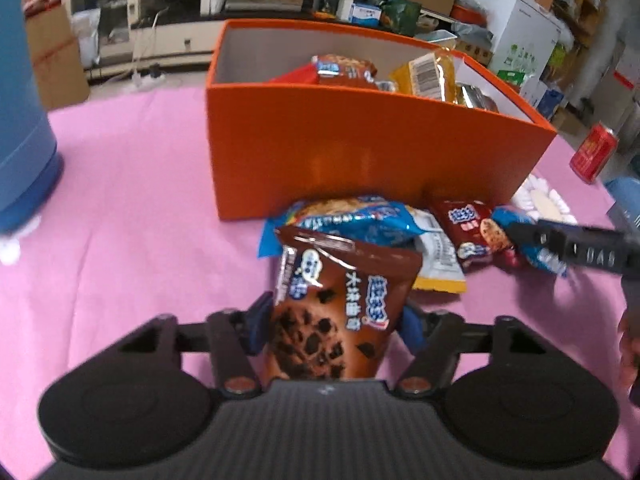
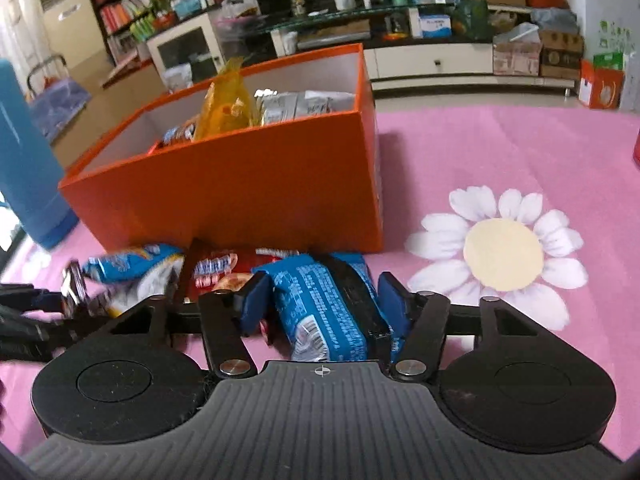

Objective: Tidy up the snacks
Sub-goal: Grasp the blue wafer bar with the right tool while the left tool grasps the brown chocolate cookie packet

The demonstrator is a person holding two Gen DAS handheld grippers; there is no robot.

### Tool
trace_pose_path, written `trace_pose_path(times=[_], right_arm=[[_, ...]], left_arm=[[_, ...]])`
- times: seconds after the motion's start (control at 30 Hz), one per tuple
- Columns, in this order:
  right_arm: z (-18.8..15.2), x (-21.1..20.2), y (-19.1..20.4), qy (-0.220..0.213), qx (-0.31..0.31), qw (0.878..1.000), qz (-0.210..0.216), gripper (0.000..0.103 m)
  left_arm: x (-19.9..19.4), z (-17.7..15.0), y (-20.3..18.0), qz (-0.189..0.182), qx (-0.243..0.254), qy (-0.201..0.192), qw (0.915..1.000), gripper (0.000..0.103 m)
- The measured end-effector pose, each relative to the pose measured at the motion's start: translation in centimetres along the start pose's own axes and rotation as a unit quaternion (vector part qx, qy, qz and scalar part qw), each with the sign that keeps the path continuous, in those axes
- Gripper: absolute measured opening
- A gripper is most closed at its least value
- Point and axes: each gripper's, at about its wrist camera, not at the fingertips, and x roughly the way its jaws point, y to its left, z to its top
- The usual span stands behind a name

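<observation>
The orange box [image 1: 360, 148] is sitting on the pink tablecloth [image 1: 120, 208] and is already holding several packets: a brown cookie pack [image 1: 344, 68] and a yellow bag [image 1: 428, 74] are poking above its rim, and silver packets [image 2: 304, 106] are showing at its far end in the right wrist view. So part of the sorting looks done. What is left is the small heap lying against the near wall of the box, on the cloth.

Going across that heap from the left: a brown chocolate-chip bag [image 1: 340, 312] is standing up in front, a blue cookie bag [image 1: 352, 216] is lying behind it, a yellow-edged packet [image 1: 438, 268] is peeking out underneath, and a dark red cookie pack [image 1: 472, 232] is lying further right.

The left gripper [image 1: 334, 324] is sitting around the brown bag, roughly half open, with its blue pads [image 1: 258, 326] pressing against the bag's sides, so it appears to be gripping it.

The right gripper [image 2: 320, 304] is reaching into the right end of the heap. Its jaws are narrower, and a blue wrapped packet [image 2: 320, 308] is filling the gap between them, with both pads against its sides; I judge this to be a grip too. Both packets are still lying down at the heap, outside the box.
</observation>
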Motion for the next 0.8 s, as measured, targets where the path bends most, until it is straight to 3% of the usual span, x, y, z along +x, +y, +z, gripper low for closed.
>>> trace_pose_path(times=[0.13, 0.3, 0.5, 0.6, 0.7, 0.73, 0.77, 0.8], right_arm=[[-2.1, -2.0, 0.4, 0.008, -0.016, 1.000, -0.012, 0.035], [-5.2, -5.4, 0.8, 0.018, -0.009, 1.000, -0.012, 0.035], [-9.2, -9.6, 2.6, 0.026, -0.011, 0.999, -0.015, 0.036], [-9.9, -10.8, 3.1, 0.023, -0.008, 1.000, -0.005, 0.043], [-9.6, -12.5, 3.0, -0.008, -0.001, 1.000, 0.005, 0.062], [-9.3, -12.9, 3.0, -0.022, -0.004, 1.000, -0.001, 0.073], [-9.1, -13.2, 2.9, -0.033, -0.011, 0.999, -0.009, 0.077], [-8.9, -13.3, 2.9, -0.037, -0.018, 0.999, -0.013, 0.077]], left_arm=[[-0.9, -1.4, 0.1, 0.002, -0.004, 0.015, 0.9999, 0.063], [-3.2, -4.4, -0.5, 0.020, 0.011, 0.018, 0.9996, 0.057], [-5.5, -7.6, -2.2, 0.040, 0.027, 0.026, 0.9985, 0.058], [-6.6, -7.9, -1.5, 0.038, 0.008, 0.016, 0.9991, 0.067], [-8.5, -7.6, -0.6, 0.044, -0.005, -0.021, 0.9988, 0.076], [-8.8, -7.5, -0.3, 0.046, -0.006, -0.030, 0.9985, 0.084], [-8.9, -7.4, -0.2, 0.046, -0.006, -0.033, 0.9984, 0.093], [-8.7, -7.5, -0.2, 0.046, -0.006, -0.034, 0.9983, 0.093]])
